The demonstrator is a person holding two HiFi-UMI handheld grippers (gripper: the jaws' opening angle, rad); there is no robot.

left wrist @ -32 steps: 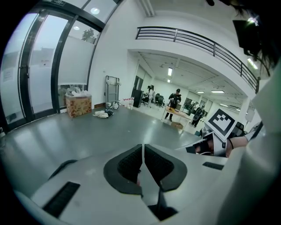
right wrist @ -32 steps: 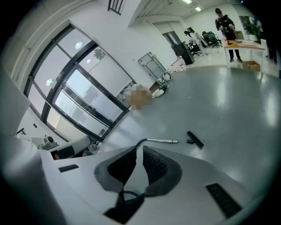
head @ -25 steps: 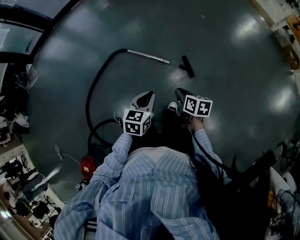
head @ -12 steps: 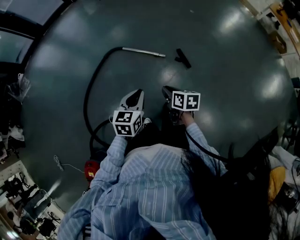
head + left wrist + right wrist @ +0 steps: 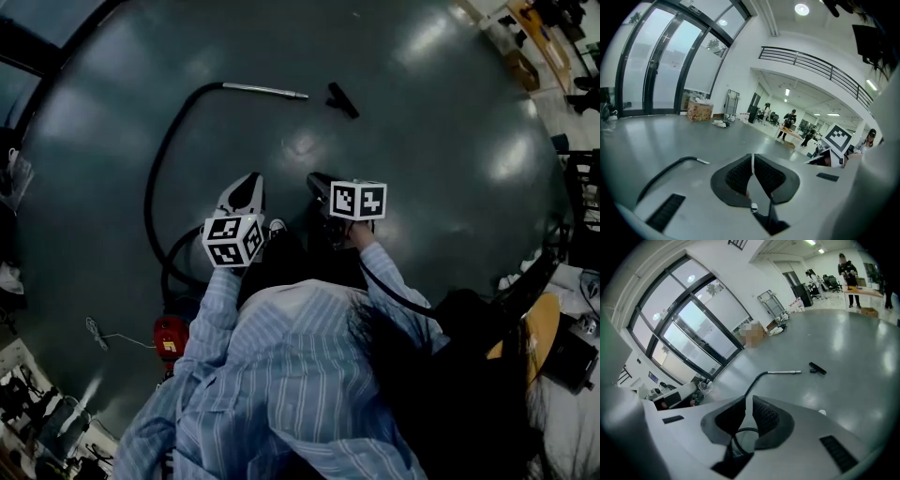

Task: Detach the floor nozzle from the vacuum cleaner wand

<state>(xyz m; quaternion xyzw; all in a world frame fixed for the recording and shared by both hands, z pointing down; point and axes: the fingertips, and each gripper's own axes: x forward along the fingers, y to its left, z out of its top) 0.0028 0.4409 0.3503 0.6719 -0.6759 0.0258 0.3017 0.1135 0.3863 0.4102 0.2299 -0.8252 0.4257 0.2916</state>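
Head view: the black floor nozzle (image 5: pixel 342 100) is lying on the grey floor (image 5: pixel 450 141) just beyond the free end of the metal wand (image 5: pixel 265 90), apart from it, with the black hose (image 5: pixel 159 178) curving back to the red vacuum cleaner (image 5: pixel 169 337). The left gripper (image 5: pixel 246 187) is holding its jaws closed on nothing. The right gripper (image 5: pixel 319 183) is keeping a narrow slit between empty jaws, both well short of the nozzle.

Black nozzle (image 5: pixel 342 99), silver wand (image 5: pixel 265 91), black hose (image 5: pixel 159 178), red vacuum cleaner (image 5: pixel 170 337); glossy grey-green floor (image 5: pixel 441 141); blue-and-white striped shirt (image 5: pixel 281 375); black-and-white square-patterned cubes (image 5: pixel 232 241).
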